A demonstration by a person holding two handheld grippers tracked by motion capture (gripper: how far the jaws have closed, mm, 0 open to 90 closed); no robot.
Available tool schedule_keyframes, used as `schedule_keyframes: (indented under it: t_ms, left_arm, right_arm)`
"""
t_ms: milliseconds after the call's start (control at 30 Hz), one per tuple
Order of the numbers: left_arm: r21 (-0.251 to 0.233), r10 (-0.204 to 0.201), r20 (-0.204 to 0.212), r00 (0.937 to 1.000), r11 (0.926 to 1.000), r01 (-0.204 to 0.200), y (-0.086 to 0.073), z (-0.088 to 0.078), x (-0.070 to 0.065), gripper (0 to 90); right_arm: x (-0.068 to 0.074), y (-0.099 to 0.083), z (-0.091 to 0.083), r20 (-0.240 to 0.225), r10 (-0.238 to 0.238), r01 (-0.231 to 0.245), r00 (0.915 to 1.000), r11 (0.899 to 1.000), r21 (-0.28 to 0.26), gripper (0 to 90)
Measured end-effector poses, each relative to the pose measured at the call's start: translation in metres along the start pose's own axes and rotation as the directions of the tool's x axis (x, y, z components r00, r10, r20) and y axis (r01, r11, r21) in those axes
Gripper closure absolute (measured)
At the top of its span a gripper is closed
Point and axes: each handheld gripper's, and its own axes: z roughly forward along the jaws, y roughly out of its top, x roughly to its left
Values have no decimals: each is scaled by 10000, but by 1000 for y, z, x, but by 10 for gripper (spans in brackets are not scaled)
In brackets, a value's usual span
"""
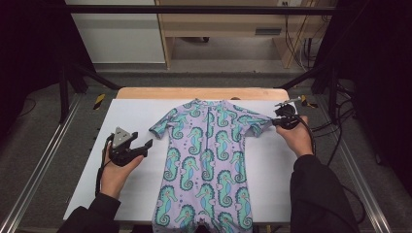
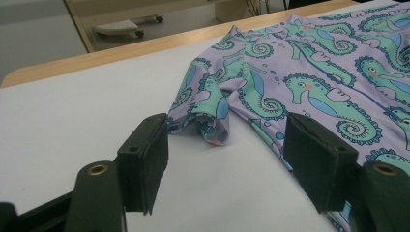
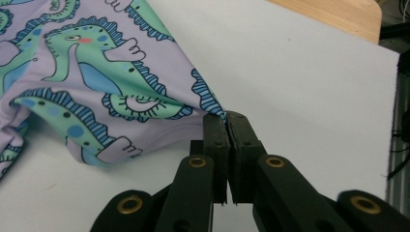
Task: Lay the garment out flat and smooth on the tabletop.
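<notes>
Right claw (image 1: pixel 275 121): jaws pressed together on the edge of the right sleeve (image 1: pixel 260 124) of the swimsuit (image 1: pixel 209 160). In the right gripper view the claw (image 3: pixel 226 117) pinches the sleeve hem (image 3: pixel 212 108) at its tip, and the fabric rises slightly from the bench toward the jaws. The right hand (image 1: pixel 297 137) holds the gripper body from the near side, with a cable trailing toward the right.

Left claw (image 1: pixel 146 146): jaws spread wide apart and holding nothing. It sits to the left of the swimsuit, near the left sleeve (image 1: pixel 163 127) but apart from it. In the left gripper view the claw (image 2: pixel 225 159) frames the left sleeve (image 2: pixel 205 116), whose cuff is bunched and slightly folded. Whether the jaws rest on the bench surface or sit just above it cannot be determined. The left hand (image 1: pixel 116 170) grips the body from below, and a grey three-cornered plate (image 1: pixel 122 135) sits on top.

The swimsuit is lilac with a green and blue seahorse print. It lies flat, front up, at the middle of the white bench (image 1: pixel 92 165), collar toward the far edge and legs reaching the near edge. A wooden strip (image 1: pixel 194 93) borders the far side of the bench.
</notes>
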Motion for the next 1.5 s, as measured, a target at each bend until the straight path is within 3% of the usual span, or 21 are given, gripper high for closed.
schedule_keyframes:
  t_ms: [100, 300, 433, 667, 867, 1033, 1133, 1167, 1233, 1400, 1500]
  left_arm:
    - [8, -12, 4, 10000, 10000, 12, 0, 0, 1, 328]
    - [29, 11, -48, 10000, 10000, -11, 0, 2, 3, 322]
    - [9, 41, -109, 9999, 10000, -41, 3, 5, 5, 320]
    - [-2, 61, -107, 9999, 10000, -61, 6, 8, 2, 322]
    - [-38, 10, -76, 10000, 10000, -10, 7, 9, 0, 319]
    - [-142, -78, -26, 10000, 9999, 78, 9, 9, -1, 307]
    - [-169, -167, 38, 9999, 9997, 168, 10, 10, -1, 292]
    - [-166, -166, 64, 9998, 9997, 167, 10, 10, 0, 285]
    - [-161, -234, 93, 9997, 9996, 236, 11, 11, 1, 269]
    - [-127, -398, 113, 9991, 9991, 399, 13, 16, 6, 194]
    - [-76, -661, 69, 9978, 9978, 661, 15, 22, 11, 167]
  right_arm:
    - [-5, 3, 1, 85, 140, -140, 9999, 9999, 45, 863]
    - [-6, 0, -5, 461, 455, -444, 9979, 9987, -254, 674]
    - [-4, -8, -10, 276, 840, -822, 9961, 9948, -599, 588]
    - [25, -32, -18, -232, 650, -674, 9976, 9894, -1289, 455]
    - [53, -45, -7, -341, 367, -414, 9987, 9879, -1492, 401]
    - [69, -44, 8, 132, 238, -213, 9996, 9862, -1643, 460]
    - [72, -43, 14, 703, 150, -51, 9974, 9902, -1394, 647]
    - [71, -43, 15, 720, 223, -125, 9972, 9908, -1346, 753]
    - [66, -42, 12, 766, 183, -83, 9969, 9917, -1286, 851]
    - [55, -40, -6, 680, -468, 541, 9966, 9925, -1100, 861]
    - [54, -44, -11, 355, -781, 804, 9963, 9943, -695, 851]
